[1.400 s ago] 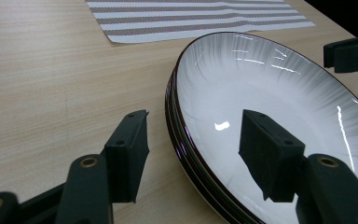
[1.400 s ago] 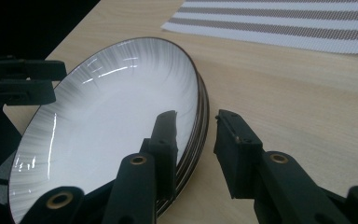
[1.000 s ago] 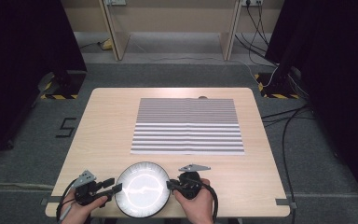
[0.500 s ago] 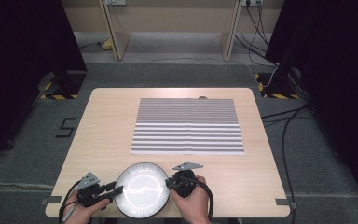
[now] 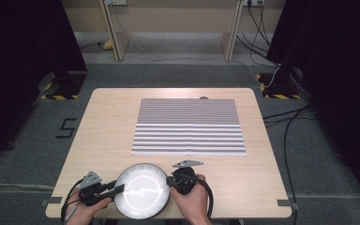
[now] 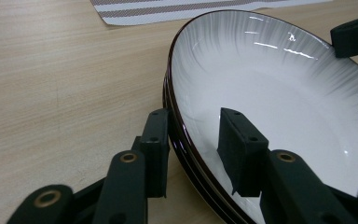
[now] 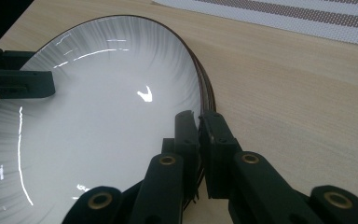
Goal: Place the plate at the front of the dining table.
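Note:
A white plate (image 5: 142,190) with a dark brown rim lies at the table's near edge, with further brown rims stacked right under it. My left gripper (image 5: 117,188) straddles the plates' left rim. In the left gripper view, the left gripper (image 6: 193,123) has one jaw outside against the stacked rims and the other inside on the white plate (image 6: 270,93). It has been closing on them. My right gripper (image 5: 170,180) is at the right rim. In the right gripper view, the right gripper (image 7: 199,116) has just closed further and is nearly together on the plate (image 7: 98,107), pinching its thin rim.
A striped grey and white placemat (image 5: 188,126) lies flat in the middle of the wooden table (image 5: 108,122), beyond the plate. Cables run over the floor at the right. Dark curtains stand on both sides, and wooden furniture legs are at the back.
The right gripper has edged slightly left onto the plate's rim. The left gripper and the plate stay where they were.

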`<state>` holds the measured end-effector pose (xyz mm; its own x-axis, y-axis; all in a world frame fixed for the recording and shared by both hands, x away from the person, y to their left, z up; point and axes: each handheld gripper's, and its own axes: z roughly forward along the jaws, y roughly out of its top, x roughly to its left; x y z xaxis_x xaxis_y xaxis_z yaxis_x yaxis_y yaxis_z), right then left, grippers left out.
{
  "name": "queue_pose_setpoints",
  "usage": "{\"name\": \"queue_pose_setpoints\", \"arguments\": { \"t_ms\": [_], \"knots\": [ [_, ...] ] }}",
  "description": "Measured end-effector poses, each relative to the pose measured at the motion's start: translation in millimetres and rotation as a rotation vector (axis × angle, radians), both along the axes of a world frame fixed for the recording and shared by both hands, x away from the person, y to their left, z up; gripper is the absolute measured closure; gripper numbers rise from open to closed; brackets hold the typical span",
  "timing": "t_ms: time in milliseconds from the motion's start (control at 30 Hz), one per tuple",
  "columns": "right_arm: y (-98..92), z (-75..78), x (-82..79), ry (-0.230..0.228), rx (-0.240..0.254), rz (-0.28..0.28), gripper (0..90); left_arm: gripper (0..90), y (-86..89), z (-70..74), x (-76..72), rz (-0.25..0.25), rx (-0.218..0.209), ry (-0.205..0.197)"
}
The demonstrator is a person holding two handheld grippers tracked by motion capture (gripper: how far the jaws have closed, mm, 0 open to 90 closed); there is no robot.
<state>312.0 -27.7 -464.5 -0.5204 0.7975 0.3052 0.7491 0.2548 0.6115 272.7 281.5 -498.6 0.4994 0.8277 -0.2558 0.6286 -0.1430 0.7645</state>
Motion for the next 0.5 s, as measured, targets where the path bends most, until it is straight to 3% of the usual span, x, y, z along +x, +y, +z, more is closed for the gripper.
{"name": "queue_pose_setpoints", "arguments": {
  "t_ms": [67, 167, 233, 500],
  "knots": [
    [-0.8, 0.1, -0.3, 0.004, 0.002, 0.003, 85.7, 62.2, 1.6, 0.6, -0.2, 0.000, -0.020, 0.007],
    [-4.4, 1.9, -2.5, 0.021, 0.011, 0.002, 83.6, 59.9, 5.0, 5.7, -2.4, 0.009, -0.016, -0.008],
    [-8.9, 2.7, -5.0, 0.054, 0.017, 0.012, 84.1, 60.1, 7.0, 8.2, -4.4, 0.009, -0.024, -0.002],
    [-11.3, 5.7, -12.3, 0.078, 0.013, 0.028, 86.1, 61.0, 8.1, 8.6, -10.4, 0.005, -0.047, 0.014]
  ]
}}
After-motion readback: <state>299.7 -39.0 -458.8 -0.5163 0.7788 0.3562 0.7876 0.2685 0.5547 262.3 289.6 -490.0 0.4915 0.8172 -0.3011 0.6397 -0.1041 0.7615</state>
